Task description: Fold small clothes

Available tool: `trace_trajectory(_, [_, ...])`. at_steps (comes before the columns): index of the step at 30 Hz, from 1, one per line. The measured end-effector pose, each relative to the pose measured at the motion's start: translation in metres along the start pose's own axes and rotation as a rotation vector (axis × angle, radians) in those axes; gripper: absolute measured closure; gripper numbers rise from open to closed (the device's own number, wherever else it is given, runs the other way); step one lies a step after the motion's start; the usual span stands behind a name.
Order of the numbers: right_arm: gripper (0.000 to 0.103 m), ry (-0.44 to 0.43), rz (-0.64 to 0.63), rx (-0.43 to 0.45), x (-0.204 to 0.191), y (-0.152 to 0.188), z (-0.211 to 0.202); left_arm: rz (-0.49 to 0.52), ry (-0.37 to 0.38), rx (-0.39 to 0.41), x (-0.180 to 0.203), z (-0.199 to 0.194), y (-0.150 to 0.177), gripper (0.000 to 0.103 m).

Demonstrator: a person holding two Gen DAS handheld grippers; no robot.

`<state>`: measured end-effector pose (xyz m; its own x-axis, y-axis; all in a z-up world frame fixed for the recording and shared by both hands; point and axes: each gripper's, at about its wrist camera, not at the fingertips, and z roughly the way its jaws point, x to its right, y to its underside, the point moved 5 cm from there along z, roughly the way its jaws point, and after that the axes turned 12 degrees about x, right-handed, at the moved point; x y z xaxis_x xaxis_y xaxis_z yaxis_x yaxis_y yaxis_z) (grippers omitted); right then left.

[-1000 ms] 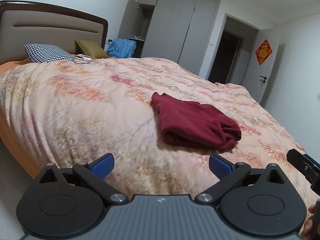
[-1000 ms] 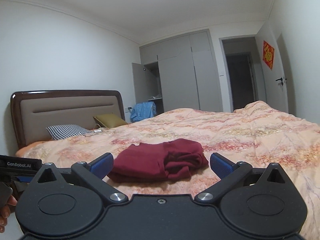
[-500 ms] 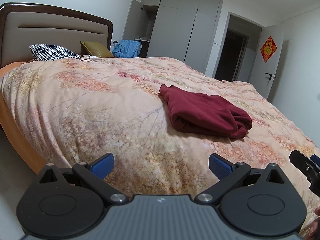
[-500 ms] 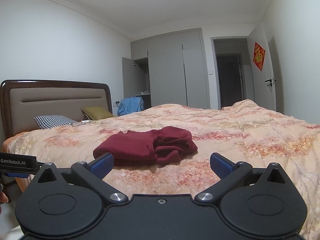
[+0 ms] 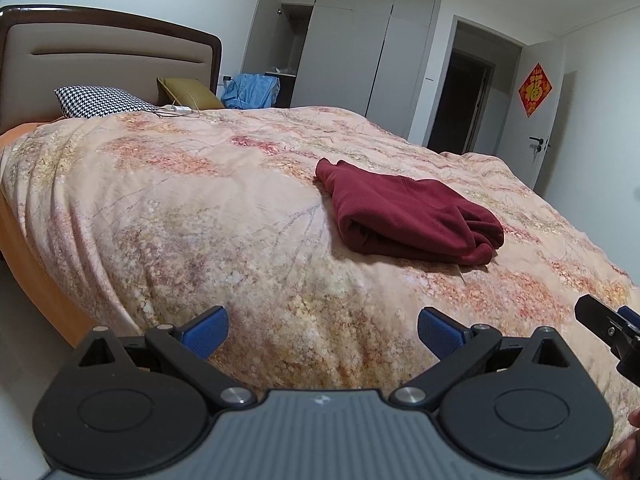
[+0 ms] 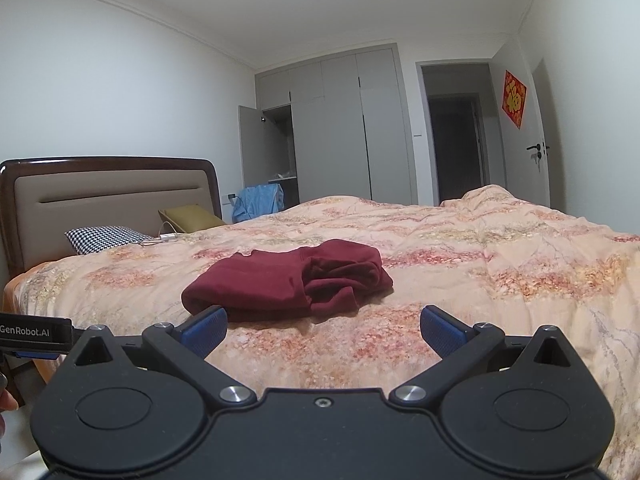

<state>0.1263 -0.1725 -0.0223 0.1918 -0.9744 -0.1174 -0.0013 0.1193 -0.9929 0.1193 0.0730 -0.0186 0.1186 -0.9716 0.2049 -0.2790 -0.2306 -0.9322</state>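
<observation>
Lying folded on the floral bedspread [image 5: 180, 200], the dark red garment [image 5: 408, 216] is well apart from both grippers. The left gripper [image 5: 322, 330] and the right gripper [image 6: 323, 330] have their jaws wide apart and hold nothing.

Maroon garment [image 5: 408, 212], peach floral quilt [image 5: 180, 208]
</observation>
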Motion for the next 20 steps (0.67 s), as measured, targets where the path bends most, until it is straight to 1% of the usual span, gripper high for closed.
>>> trace_trajectory(7, [0.001,0.000,0.001,-0.004,0.0002,0.0011,0.0002,0.002,-0.005,-0.003,0.0005,-0.0004,0.0001,0.000])
trace_trajectory(9, [0.001,-0.001,0.001,-0.006,0.0000,0.0016,0.0008,0.007,-0.032,0.002,0.0017,-0.0014,-0.0005,0.000])
trace_trajectory(11, [0.001,-0.002,0.001,-0.007,0.0000,0.0019,0.0009,0.035,-0.066,0.009,0.0045,-0.0019,-0.0011,0.000])
trace_trajectory(12, [0.001,-0.002,0.001,-0.007,-0.0001,0.0018,0.0009,0.045,-0.071,0.016,0.0056,-0.0024,-0.0013,0.000])
trace_trajectory(17, [0.001,-0.001,0.005,-0.013,0.0008,0.0027,0.0016,0.027,-0.042,0.034,0.0051,-0.0051,-0.0031,0.000])
trace_trajectory(20, [0.001,-0.003,0.011,-0.019,0.0018,0.0035,0.0025,0.036,-0.046,0.040,0.0054,-0.0061,-0.0031,0.000])
